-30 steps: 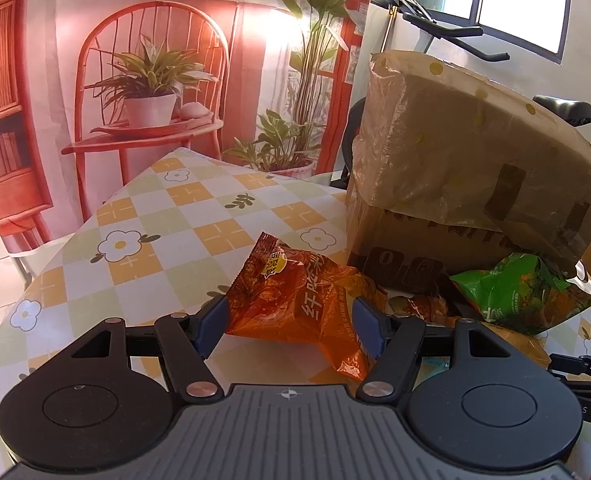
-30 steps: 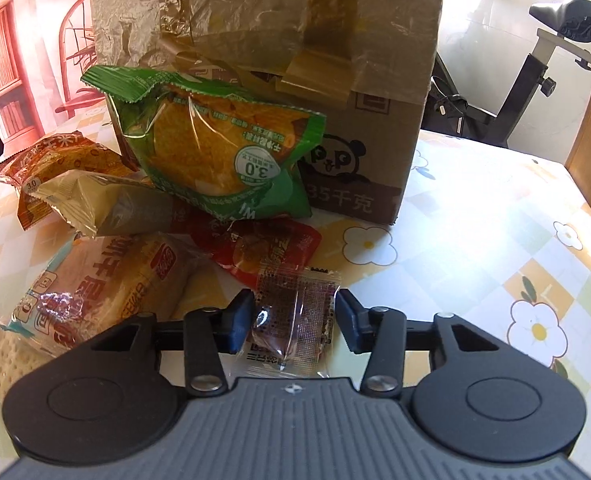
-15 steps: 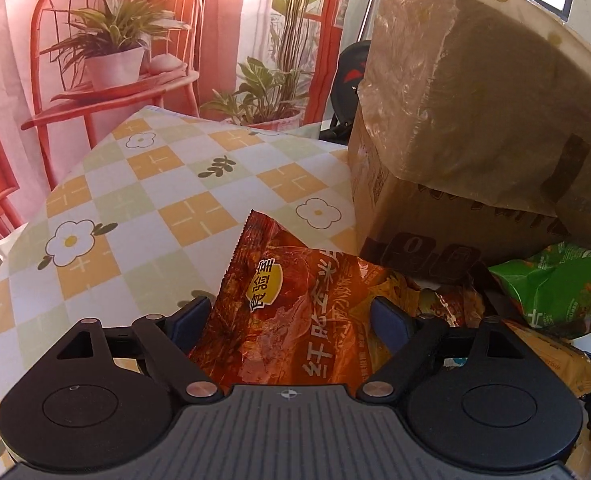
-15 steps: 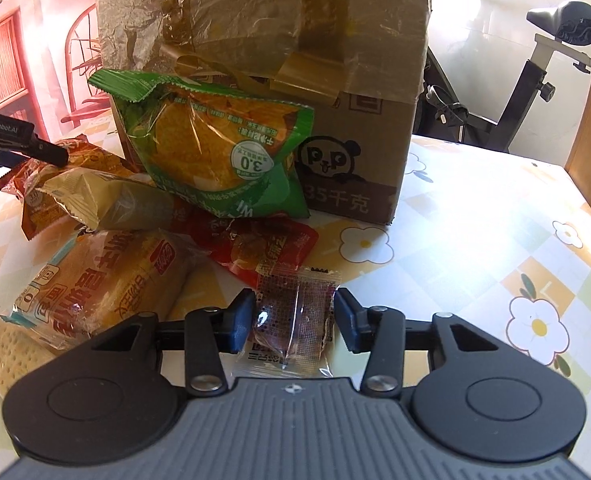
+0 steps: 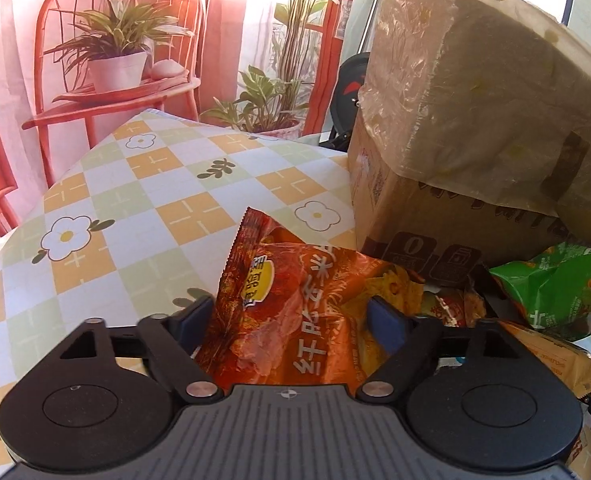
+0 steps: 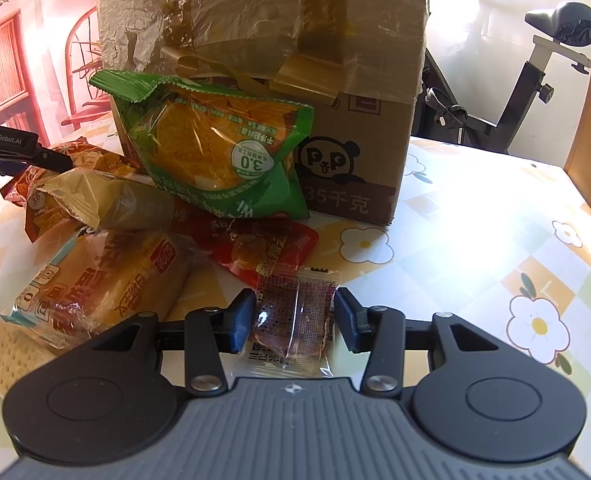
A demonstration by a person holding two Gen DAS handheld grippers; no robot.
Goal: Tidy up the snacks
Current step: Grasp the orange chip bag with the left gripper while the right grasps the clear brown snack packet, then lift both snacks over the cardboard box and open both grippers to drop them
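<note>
Left tool [image 5: 291, 322], fingers spread, straddles a crinkled orange snack packet [image 5: 295, 312] on the table [image 5: 167, 208]; right tool [image 6: 294, 320], parted, flanks a small clear-wrapped dark snack [image 6: 295, 316] beside the cardboard box [image 6: 359, 128]

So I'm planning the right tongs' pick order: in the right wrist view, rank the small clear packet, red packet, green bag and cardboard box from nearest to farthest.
1. Small clear packet: between the fingers of the right tongs.
2. Red packet: flat, just beyond it.
3. Green bag: behind, leaning on the box.
4. Cardboard box: at the back.
</note>
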